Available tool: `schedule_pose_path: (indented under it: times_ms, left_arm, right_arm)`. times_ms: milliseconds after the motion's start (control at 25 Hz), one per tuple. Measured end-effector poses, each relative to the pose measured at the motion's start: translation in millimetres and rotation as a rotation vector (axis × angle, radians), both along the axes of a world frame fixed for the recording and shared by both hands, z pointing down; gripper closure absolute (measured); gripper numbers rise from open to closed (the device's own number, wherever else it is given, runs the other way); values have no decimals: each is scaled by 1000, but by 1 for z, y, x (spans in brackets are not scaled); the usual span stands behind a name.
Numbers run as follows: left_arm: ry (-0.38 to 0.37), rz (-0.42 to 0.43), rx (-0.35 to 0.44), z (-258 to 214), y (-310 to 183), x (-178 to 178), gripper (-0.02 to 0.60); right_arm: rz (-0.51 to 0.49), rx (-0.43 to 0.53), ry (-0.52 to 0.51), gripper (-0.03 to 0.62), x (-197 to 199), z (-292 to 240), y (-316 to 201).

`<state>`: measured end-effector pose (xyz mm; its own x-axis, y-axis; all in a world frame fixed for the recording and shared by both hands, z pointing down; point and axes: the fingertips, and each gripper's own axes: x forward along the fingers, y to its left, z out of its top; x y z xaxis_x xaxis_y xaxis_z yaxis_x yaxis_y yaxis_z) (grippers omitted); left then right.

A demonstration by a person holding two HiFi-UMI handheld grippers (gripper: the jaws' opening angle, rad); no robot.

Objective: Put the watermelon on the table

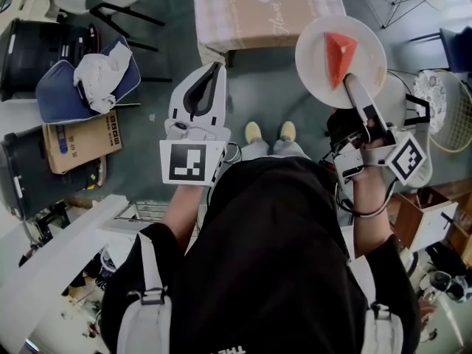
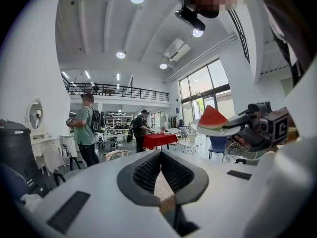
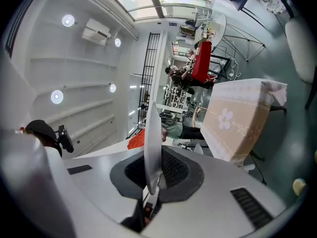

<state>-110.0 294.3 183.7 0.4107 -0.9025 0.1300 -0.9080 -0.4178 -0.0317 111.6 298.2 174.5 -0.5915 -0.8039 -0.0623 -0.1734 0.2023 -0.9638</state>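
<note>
A red watermelon wedge (image 1: 339, 56) lies on a white plate (image 1: 316, 68), held out over the floor. My right gripper (image 1: 352, 83) is shut on the plate's near rim. In the right gripper view the plate (image 3: 152, 143) runs edge-on between the jaws, with the wedge (image 3: 136, 142) showing just behind it. The table (image 1: 243, 6), covered in a pink checked cloth with a flower print, stands ahead and to the left of the plate. My left gripper (image 1: 214, 68) is shut and holds nothing. From its own view the wedge (image 2: 213, 118) sits on the plate (image 2: 218, 131) at the right.
A chair with a blue cushion and a white cloth (image 1: 88, 80) and a cardboard box (image 1: 81, 140) stand at the left. A round wire stand (image 1: 442, 102) is at the right. Two people (image 2: 86, 128) and a red-covered table (image 2: 158, 139) are far off.
</note>
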Motion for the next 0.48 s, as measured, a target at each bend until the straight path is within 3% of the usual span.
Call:
schedule_pose_path:
  times_ms: [480]
  left_arm:
    - [32, 30, -6, 6, 9, -28, 569]
  right_arm:
    - [-4, 9, 15, 569, -36, 1, 5]
